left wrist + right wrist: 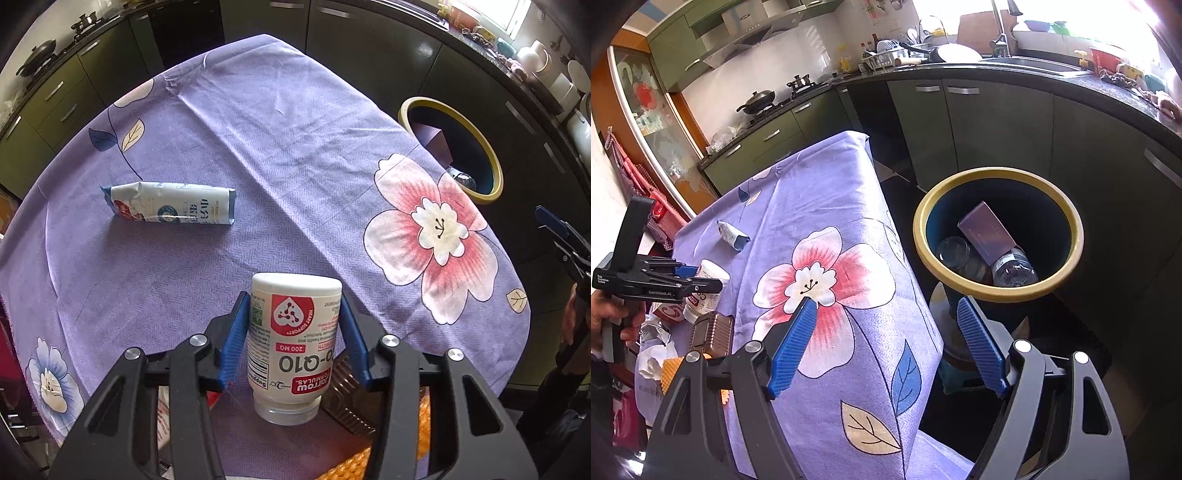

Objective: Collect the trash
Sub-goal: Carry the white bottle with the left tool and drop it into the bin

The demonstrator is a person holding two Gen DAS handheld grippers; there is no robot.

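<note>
Closest to my left camera, the left gripper [293, 334] has a white supplement bottle [291, 343] between its blue jaws, the bottle lying with its clear cap end toward me and its base pointing away. On my left the pad lies against the bottle's side; on the right the pad runs close along the label, and I cannot tell for sure whether it presses, so I read this as a pinch just about made on the bottle. Under and beside it I see a brown ribbed plastic tray [349, 398] and an orange mesh piece [424, 435] on the purple flowered cloth of the tabletop [258, 155]. Farther out on the cloth, well apart from the jaws, lies a crumpled blue-and-white wrapper [170, 203]. From my right camera, the right gripper [886, 339] hangs with its jaws spread wide and nothing between them, over the edge of the tabletop by the pink flower. Beyond it, off the tabletop's side, stands the yellow-rimmed bin [997, 288], already holding a purple box [988, 232], a clear bottle [1014, 271] and a clear cup [953, 251]. Behind it run the dark kitchen cabinets [997, 125].
</note>
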